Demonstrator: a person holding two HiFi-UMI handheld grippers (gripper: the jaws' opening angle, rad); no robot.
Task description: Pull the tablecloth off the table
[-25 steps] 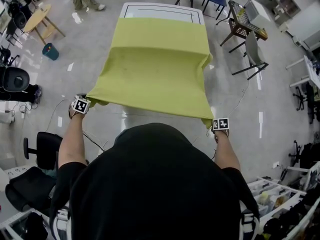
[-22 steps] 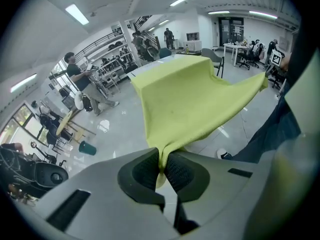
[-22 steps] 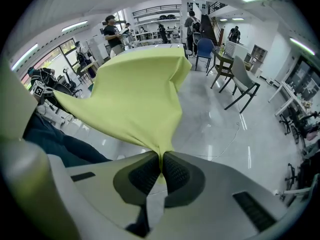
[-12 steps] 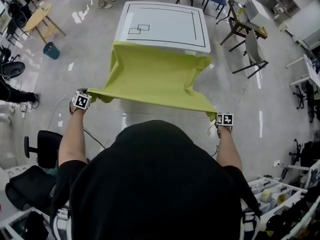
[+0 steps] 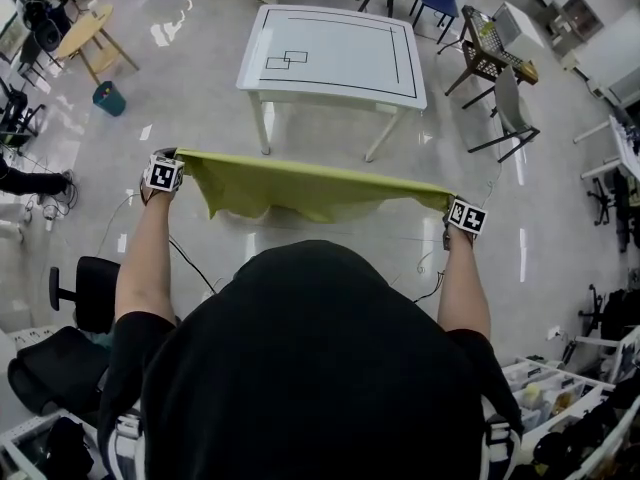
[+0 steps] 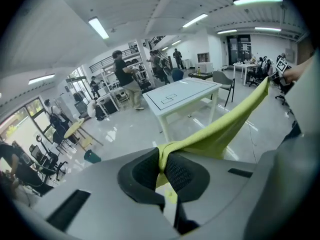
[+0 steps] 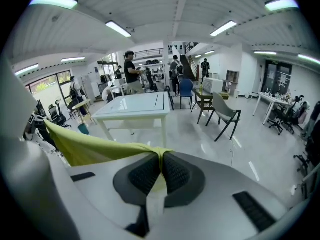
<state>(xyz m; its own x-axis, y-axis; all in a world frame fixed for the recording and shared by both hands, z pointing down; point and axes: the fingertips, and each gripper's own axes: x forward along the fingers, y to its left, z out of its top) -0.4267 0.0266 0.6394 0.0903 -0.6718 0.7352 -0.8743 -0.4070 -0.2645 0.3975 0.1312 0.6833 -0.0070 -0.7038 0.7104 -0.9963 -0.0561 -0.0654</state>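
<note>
The yellow-green tablecloth [image 5: 305, 186] hangs stretched in the air between my two grippers, clear of the white table [image 5: 335, 53], whose top is bare with black outlines drawn on it. My left gripper [image 5: 175, 164] is shut on the cloth's left corner, pinched between its dark pads [image 6: 182, 171]. My right gripper [image 5: 452, 206] is shut on the right corner [image 7: 161, 153]. In the left gripper view the cloth [image 6: 225, 126] runs taut up to the right. In the right gripper view the cloth [image 7: 85, 146] trails off to the left.
Chairs [image 5: 495, 88] stand right of the table, a teal bin [image 5: 108, 98] and a small wooden table [image 5: 80, 33] at the left. A black office chair [image 5: 85, 298] is near my left elbow. Several people [image 6: 125, 79] stand beyond the table. Cables lie on the floor.
The cloth has slid wholly off the table, which now stands bare. Both grippers rose and drew back, and the cloth now hangs as a narrow band between them.
</note>
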